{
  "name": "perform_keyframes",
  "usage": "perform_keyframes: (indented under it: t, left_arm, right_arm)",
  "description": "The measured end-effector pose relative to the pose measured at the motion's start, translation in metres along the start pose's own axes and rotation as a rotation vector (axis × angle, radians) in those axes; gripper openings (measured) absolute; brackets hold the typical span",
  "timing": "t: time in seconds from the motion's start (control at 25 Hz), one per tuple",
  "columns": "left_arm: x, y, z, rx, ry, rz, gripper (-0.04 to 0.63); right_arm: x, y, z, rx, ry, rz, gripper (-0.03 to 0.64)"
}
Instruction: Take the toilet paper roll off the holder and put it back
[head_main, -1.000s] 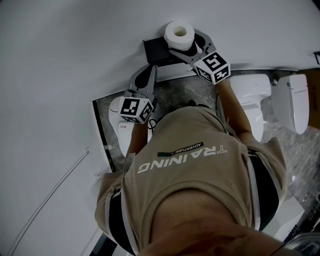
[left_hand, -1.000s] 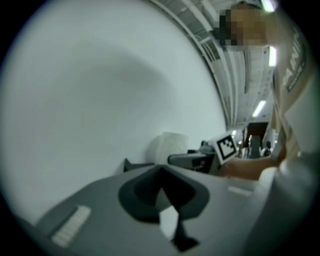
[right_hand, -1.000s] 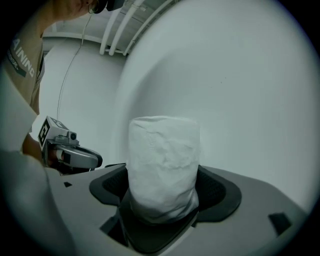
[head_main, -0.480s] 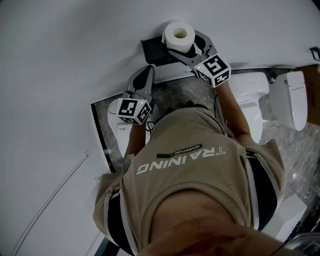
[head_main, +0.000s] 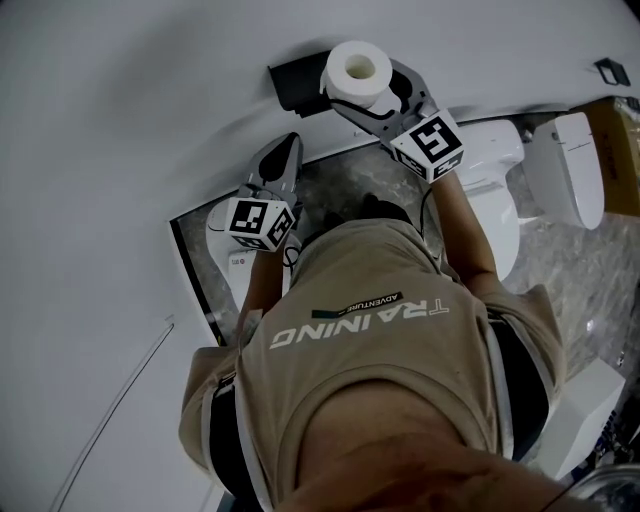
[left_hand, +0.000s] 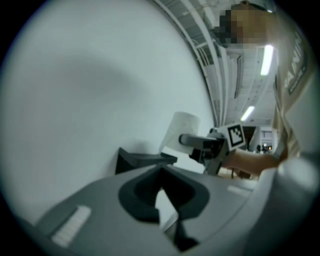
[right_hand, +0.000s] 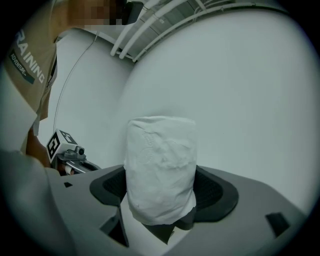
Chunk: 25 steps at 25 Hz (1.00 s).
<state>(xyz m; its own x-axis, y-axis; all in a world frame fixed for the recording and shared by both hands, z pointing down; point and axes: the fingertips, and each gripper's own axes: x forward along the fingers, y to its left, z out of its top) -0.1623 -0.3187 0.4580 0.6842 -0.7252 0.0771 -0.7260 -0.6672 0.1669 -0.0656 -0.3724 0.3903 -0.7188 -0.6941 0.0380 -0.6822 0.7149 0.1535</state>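
Roll (head_main: 358, 68) farther from holder (head_main: 296, 85), white, crumpled

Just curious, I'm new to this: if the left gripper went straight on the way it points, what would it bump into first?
Probably the black holder on the white wall, straight ahead of the left gripper; depth is unclear.

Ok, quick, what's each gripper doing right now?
Left gripper: shut, holding nothing.
Right gripper: shut on the toilet paper roll.
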Motion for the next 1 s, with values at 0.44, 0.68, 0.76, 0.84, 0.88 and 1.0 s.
perform_keyframes:
  t: [0.44,0.68,0.76,0.84,0.88,1.0]
  left_arm:
    - [-0.011,-0.034,0.002,0.011,-0.029,-0.013,0.0]
    - [-0.021,-0.07,0.001,0.02,-0.019,0.022,0.0]
    - [-0.025,-0.084,0.002,0.035,-0.015,0.036,0.0]
    - [-0.032,-0.1,0.003,0.042,-0.01,0.054,0.0]
    - [-0.036,-0.108,0.003,0.043,-0.006,0.063,0.0]
    - [-0.047,-0.129,0.001,0.039,0.006,0.084,0.0]
  right_arm:
    - [-0.054,0.032,0.006,-0.006,-0.016,0.02,0.359]
    - [-0.088,0.046,0.006,-0.001,-0.019,0.072,0.359]
    - [-0.1,0.048,0.008,-0.003,-0.025,0.089,0.359]
    - [-0.113,0.053,0.01,0.002,-0.035,0.11,0.359]
    - [-0.12,0.056,0.01,0.006,-0.04,0.12,0.359]
    - [-0.135,0.065,0.01,0.009,-0.052,0.154,0.359]
